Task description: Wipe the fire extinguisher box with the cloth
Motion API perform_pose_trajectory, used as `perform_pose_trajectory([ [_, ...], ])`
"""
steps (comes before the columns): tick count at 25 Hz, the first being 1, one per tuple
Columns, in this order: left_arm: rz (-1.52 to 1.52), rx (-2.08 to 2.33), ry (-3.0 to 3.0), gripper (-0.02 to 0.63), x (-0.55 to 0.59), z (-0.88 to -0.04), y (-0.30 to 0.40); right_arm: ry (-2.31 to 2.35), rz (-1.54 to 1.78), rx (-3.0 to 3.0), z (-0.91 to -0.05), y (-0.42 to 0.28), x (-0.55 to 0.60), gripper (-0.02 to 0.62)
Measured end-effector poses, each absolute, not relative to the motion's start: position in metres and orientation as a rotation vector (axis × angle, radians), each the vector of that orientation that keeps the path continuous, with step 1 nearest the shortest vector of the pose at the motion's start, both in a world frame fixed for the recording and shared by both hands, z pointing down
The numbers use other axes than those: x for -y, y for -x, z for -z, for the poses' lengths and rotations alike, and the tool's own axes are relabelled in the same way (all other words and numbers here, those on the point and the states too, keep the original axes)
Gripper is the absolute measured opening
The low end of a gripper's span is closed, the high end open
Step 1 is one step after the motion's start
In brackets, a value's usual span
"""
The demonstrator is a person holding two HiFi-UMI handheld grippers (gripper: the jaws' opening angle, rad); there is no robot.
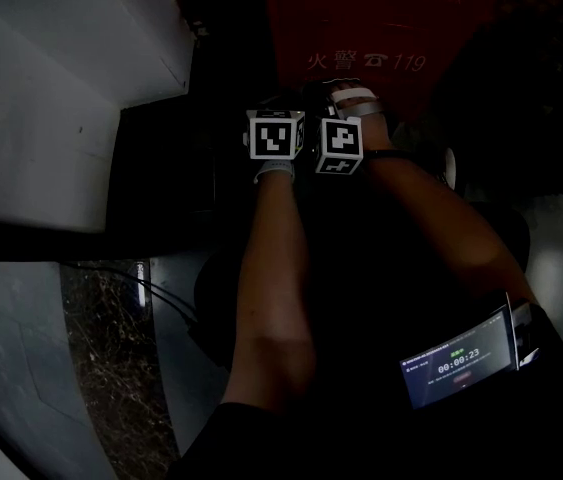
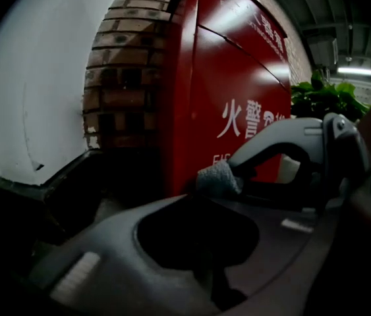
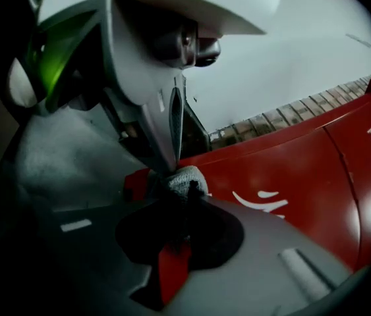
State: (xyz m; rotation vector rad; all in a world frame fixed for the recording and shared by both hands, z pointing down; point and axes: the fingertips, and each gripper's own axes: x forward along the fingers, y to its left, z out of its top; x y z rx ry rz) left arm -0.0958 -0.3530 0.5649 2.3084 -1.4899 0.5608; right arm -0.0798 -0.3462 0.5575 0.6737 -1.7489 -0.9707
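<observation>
The red fire extinguisher box (image 2: 238,78) stands upright against a brick wall; its front with white lettering also fills the right gripper view (image 3: 290,176). A small grey cloth (image 2: 218,178) is bunched where both grippers meet, close in front of the box. My left gripper (image 2: 205,191) is shut on the cloth, and my right gripper (image 3: 186,188) pinches the same cloth (image 3: 186,175) from the other side. In the head view the two marker cubes, left (image 1: 274,134) and right (image 1: 341,146), sit side by side below the box (image 1: 381,28); the jaw tips are lost in the dark there.
A white wall (image 1: 51,88) juts out at the left, with a brick column (image 2: 126,78) between it and the box. A green plant (image 2: 323,97) stands to the box's right. Cables (image 1: 166,298) run across gravel at the lower left.
</observation>
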Motion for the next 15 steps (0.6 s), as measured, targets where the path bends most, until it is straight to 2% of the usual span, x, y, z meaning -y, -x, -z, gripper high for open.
perform_pose_trajectory([
  [8,-0.494,1.429,-2.306,0.003,0.359,-0.567,0.086,-0.671,0.975,1.761,-0.562,0.078,0.352,0.035],
  [15,-0.311,1.310,-2.373,0.003,0.361,-0.549,0.043,-0.681,0.936,1.709,-0.560,0.033,0.354,0.035],
])
